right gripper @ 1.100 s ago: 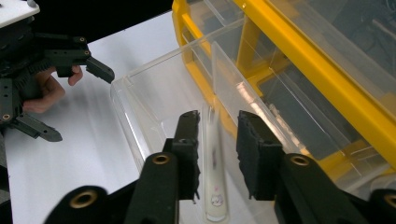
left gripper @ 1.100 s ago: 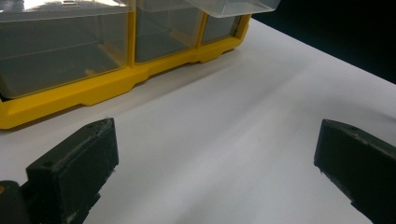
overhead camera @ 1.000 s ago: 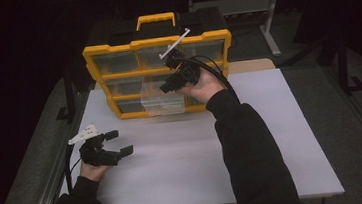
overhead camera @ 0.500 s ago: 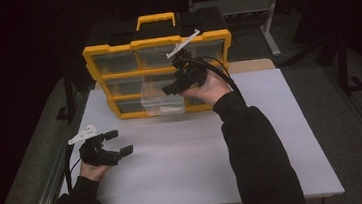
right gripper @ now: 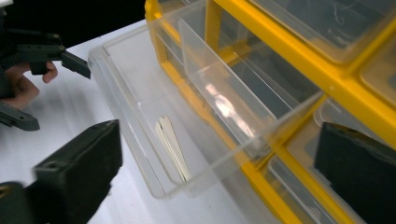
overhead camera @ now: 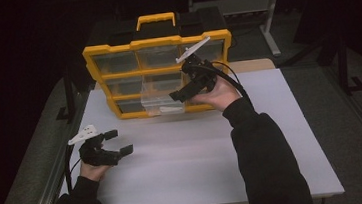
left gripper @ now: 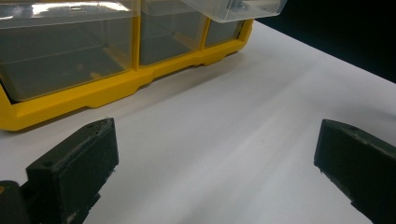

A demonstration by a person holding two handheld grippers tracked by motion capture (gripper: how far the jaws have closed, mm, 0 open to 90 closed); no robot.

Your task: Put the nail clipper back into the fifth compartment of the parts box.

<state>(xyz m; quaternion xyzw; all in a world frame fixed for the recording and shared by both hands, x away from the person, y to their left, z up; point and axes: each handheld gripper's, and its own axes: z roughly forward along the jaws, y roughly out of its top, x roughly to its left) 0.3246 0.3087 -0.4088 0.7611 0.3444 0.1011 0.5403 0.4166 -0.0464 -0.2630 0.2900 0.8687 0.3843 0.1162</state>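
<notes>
The right gripper (overhead camera: pixel 178 93) hovers, jaws spread, over a clear drawer (overhead camera: pixel 161 100) pulled out of the yellow cabinet (overhead camera: pixel 156 44). The left gripper (overhead camera: pixel 117 142), also spread, rests on the white table (overhead camera: pixel 194 156).

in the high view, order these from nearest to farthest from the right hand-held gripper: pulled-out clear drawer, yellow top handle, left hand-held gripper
From the right hand-held gripper:
1. Pulled-out clear drawer, directly beside it, at the organizer's front.
2. Yellow top handle, behind it, on top of the organizer.
3. Left hand-held gripper, at the table's near left.
</notes>
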